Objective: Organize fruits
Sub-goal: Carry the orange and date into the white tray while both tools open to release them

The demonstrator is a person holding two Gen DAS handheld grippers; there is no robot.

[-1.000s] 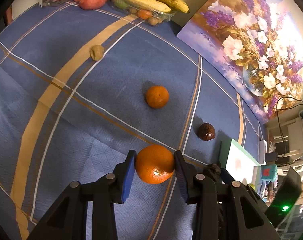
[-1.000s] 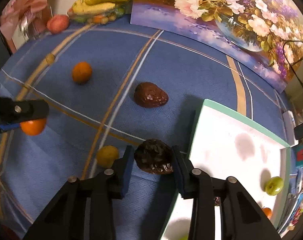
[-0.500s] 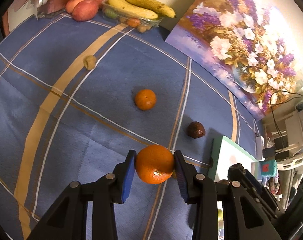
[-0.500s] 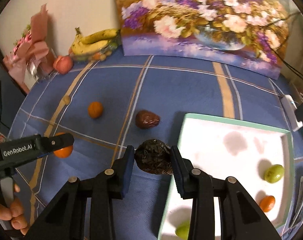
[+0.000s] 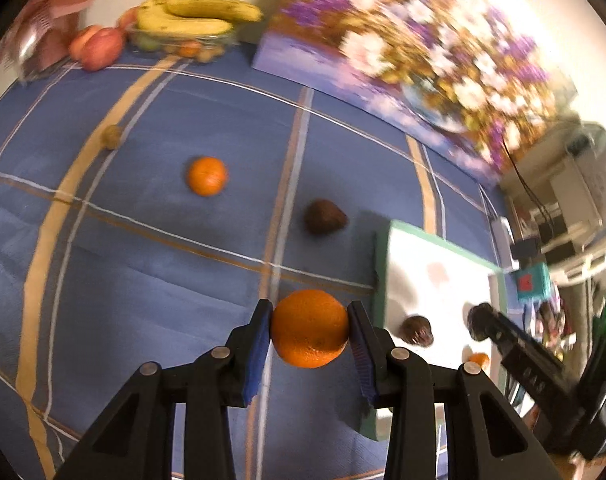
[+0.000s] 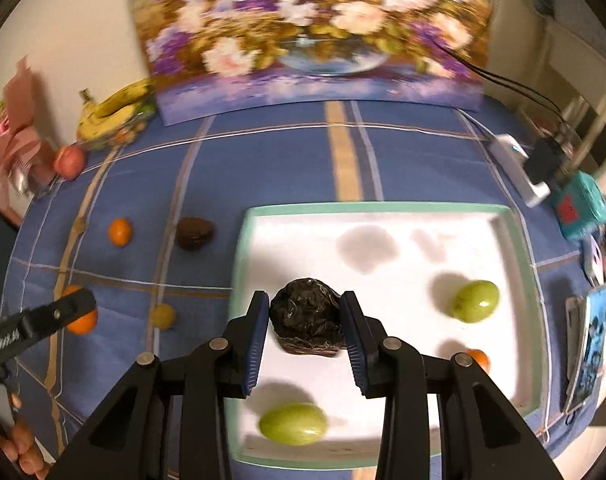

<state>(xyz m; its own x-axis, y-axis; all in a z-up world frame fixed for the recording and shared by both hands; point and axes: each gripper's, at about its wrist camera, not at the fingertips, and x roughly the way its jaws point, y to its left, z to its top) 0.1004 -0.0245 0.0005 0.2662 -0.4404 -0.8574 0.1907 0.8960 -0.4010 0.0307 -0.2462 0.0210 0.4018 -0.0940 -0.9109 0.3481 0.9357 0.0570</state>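
The left gripper pinches an orange between its blue pads, held above the blue striped cloth just beside the tray's near edge. The right gripper pinches a dark wrinkled fruit, held over the white tray. Inside the tray lie two green fruits and a small orange fruit. On the cloth remain a second orange, another dark fruit and a small yellowish fruit. Bananas and apples sit at the far edge, beside a flower painting.
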